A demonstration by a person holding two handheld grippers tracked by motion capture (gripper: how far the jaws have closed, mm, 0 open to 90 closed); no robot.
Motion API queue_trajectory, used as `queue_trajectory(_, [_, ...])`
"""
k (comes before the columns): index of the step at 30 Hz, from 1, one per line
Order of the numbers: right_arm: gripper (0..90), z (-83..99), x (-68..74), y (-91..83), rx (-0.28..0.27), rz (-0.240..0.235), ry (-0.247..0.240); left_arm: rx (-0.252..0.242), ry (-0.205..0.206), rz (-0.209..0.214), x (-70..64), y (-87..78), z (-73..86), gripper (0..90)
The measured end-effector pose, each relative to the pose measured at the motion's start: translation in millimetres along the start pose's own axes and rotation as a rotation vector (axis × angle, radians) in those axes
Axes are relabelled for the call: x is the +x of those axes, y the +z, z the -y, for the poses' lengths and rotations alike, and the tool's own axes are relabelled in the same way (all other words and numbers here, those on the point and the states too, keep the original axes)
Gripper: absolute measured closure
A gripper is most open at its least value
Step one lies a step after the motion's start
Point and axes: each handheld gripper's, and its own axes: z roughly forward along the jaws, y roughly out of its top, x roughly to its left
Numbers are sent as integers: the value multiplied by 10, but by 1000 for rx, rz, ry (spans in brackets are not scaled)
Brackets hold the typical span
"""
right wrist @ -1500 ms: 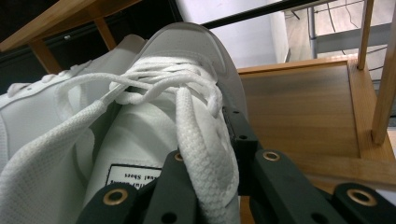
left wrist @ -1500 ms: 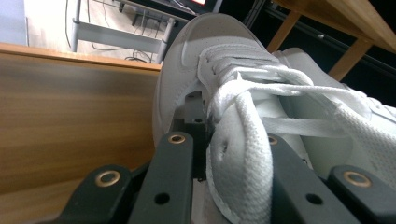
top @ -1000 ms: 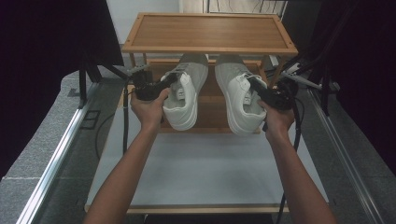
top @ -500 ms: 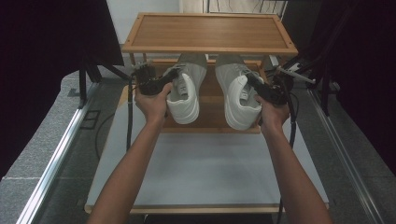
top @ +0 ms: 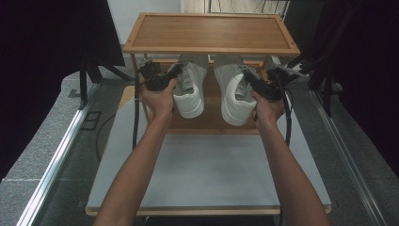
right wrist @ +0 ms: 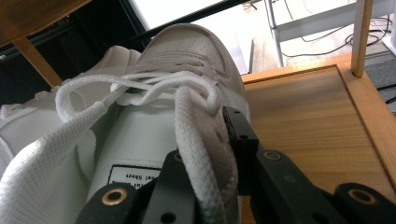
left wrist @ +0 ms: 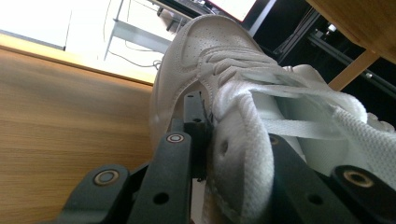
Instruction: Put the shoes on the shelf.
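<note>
Two white lace-up shoes lie side by side on the lower shelf [top: 211,123] of a wooden rack, toes pointing away under the top shelf [top: 211,30]. My left gripper [top: 177,71] is shut on the outer collar wall of the left shoe [top: 189,92]. The left gripper view has that gripper [left wrist: 219,140] pinching the padded edge of the left shoe [left wrist: 210,56]. My right gripper [top: 247,78] is shut on the outer collar of the right shoe [top: 234,96]. Up close, the right gripper [right wrist: 210,135] clamps the rim of the right shoe [right wrist: 187,51] beside its laces.
The rack stands at the far end of a pale table [top: 211,169]. A rack post [right wrist: 362,37] rises at the shelf's raised edge in the right gripper view. Black curtains hang at both sides. Cables trail from both grippers off the table's sides.
Both hands have moved slightly forward, carrying the two shoes a little deeper under the top shelf. Both grips are unchanged.
</note>
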Motion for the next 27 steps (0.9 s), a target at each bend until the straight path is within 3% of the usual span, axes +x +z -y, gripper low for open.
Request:
queue_trajectory(6, [833, -36, 18, 18, -10, 17, 9, 3, -7, -6, -31, 40, -9, 809])
queue_trajectory(9, [832, -49, 24, 33, -12, 27, 23, 12, 9, -13, -36, 46, -13, 801])
queue_trajectory(16, [808, 6, 104, 196, -24, 43, 88, 9, 3, -10, -79, 70, 7, 762])
queue_trajectory(18, [792, 23, 130, 242, -19, 61, 74, 8, -1, -9, -83, 76, 9, 758])
queue_trajectory(19, [790, 26, 138, 256, -22, 62, 85, -17, -36, -10, -105, 101, 12, 754])
queue_trajectory(20, [788, 22, 156, 264, -24, 69, 96, -21, -45, -8, -111, 108, 12, 748])
queue_trajectory(24, [765, 22, 203, 305, -23, 76, 90, -2, -32, -14, -126, 134, 15, 736])
queue_trajectory(25, [756, 22, 217, 314, -21, 75, 82, 26, 3, -19, -120, 132, 15, 730])
queue_trajectory(27, [730, 22, 245, 329, -18, 69, 88, 28, 4, -16, -140, 148, 19, 711])
